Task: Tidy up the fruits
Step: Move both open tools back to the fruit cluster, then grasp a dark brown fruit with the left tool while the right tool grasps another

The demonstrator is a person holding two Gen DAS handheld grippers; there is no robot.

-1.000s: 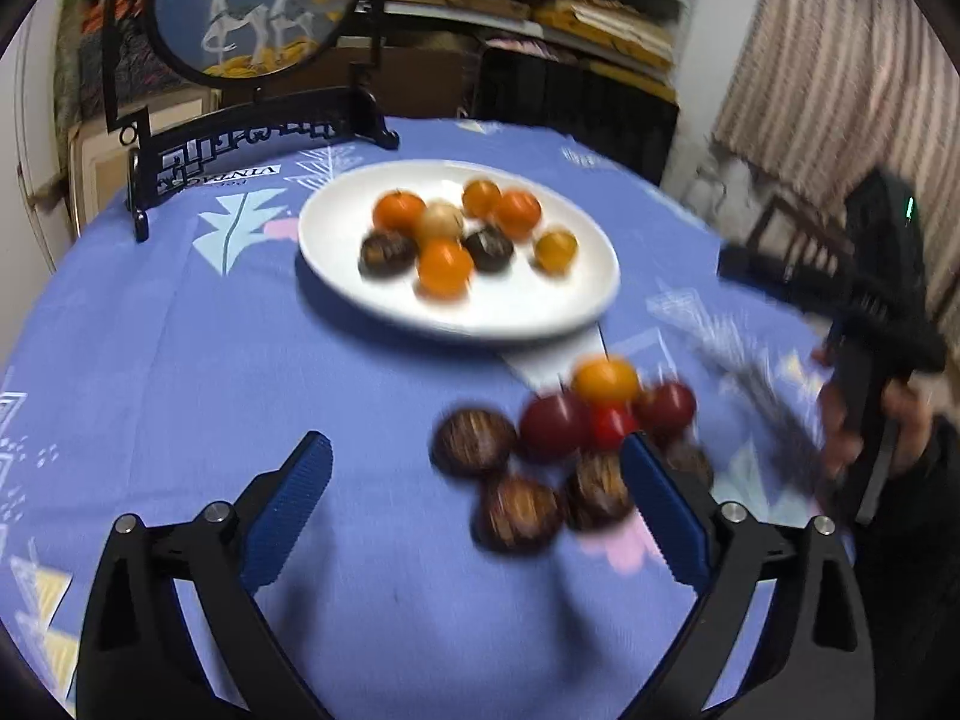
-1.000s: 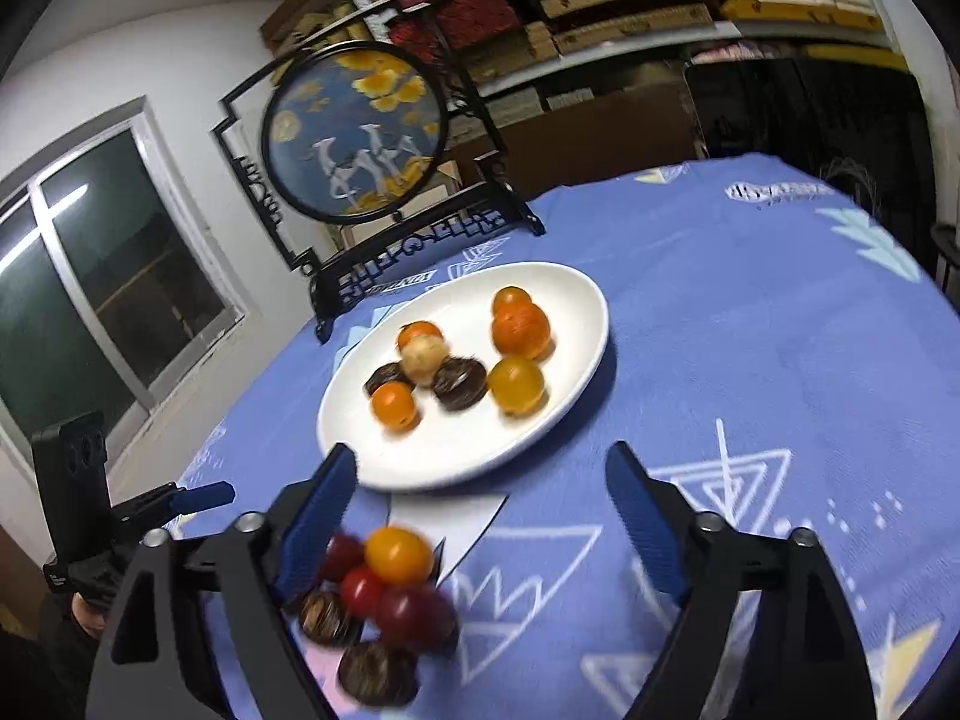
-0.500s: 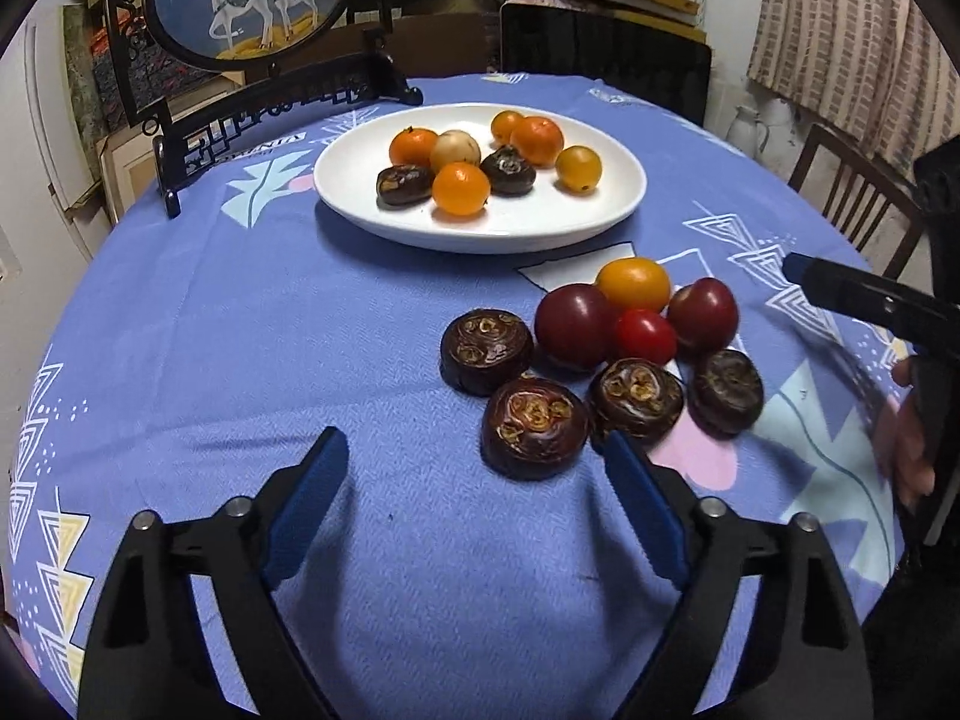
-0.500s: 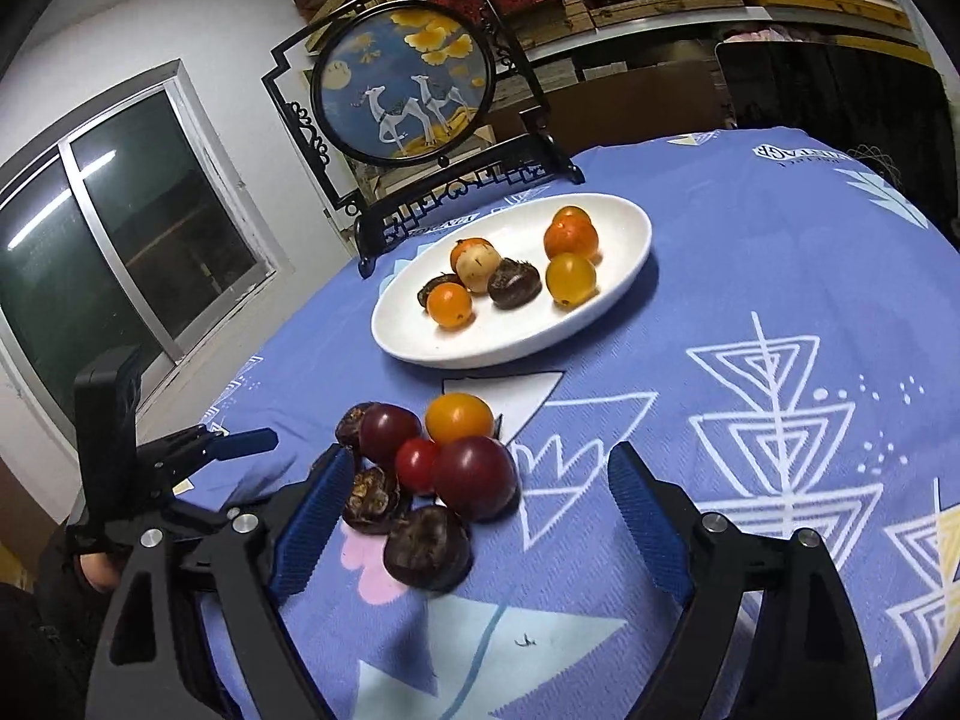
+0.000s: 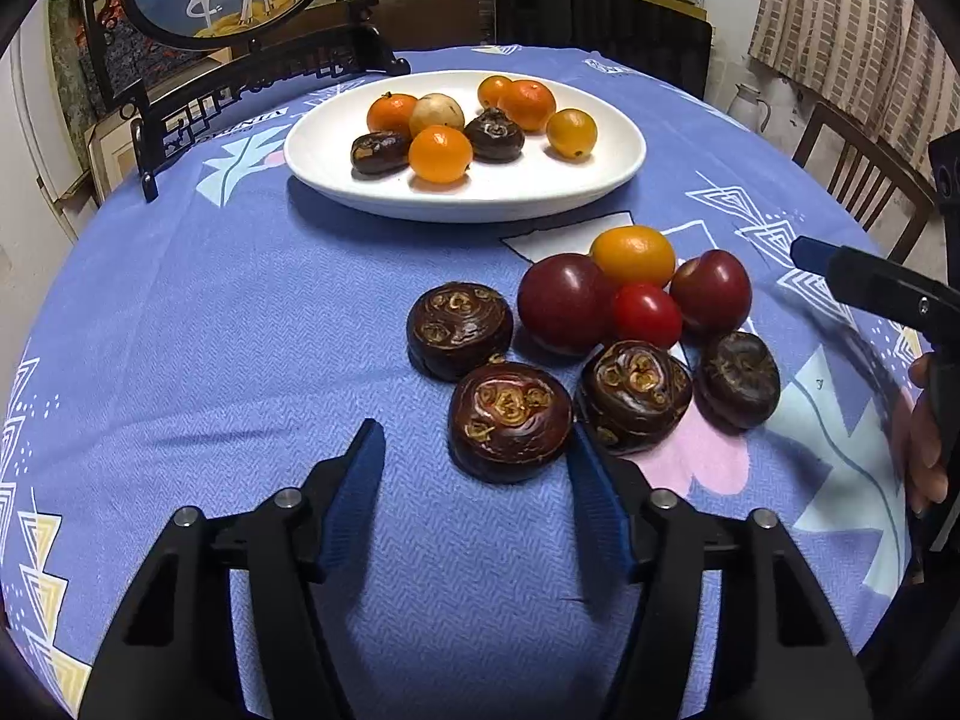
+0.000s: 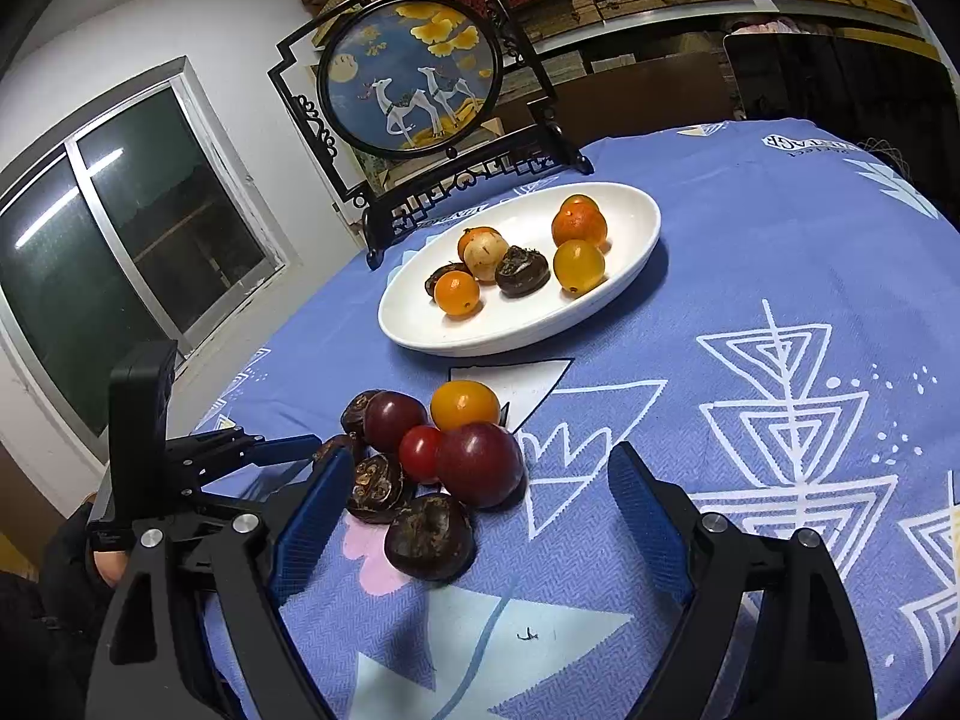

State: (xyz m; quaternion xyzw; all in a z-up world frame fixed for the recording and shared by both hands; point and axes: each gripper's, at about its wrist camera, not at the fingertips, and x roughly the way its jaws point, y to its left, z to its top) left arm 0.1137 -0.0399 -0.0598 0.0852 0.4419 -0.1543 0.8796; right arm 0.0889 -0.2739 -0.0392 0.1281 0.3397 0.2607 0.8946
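Left wrist view: the left gripper (image 5: 474, 468), fingers just closing yet untouching, frames the water chestnut (image 5: 509, 421) at twelve o'clock for lifting. The right gripper (image 6: 474, 516) waits wide open at three o'clock.

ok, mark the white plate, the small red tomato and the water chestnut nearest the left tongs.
white plate (image 5: 612, 177), left wrist view, bare front rim.
small red tomato (image 5: 647, 315), left wrist view, middle of its skin.
nearest water chestnut (image 5: 510, 420), left wrist view, centre of its top face.
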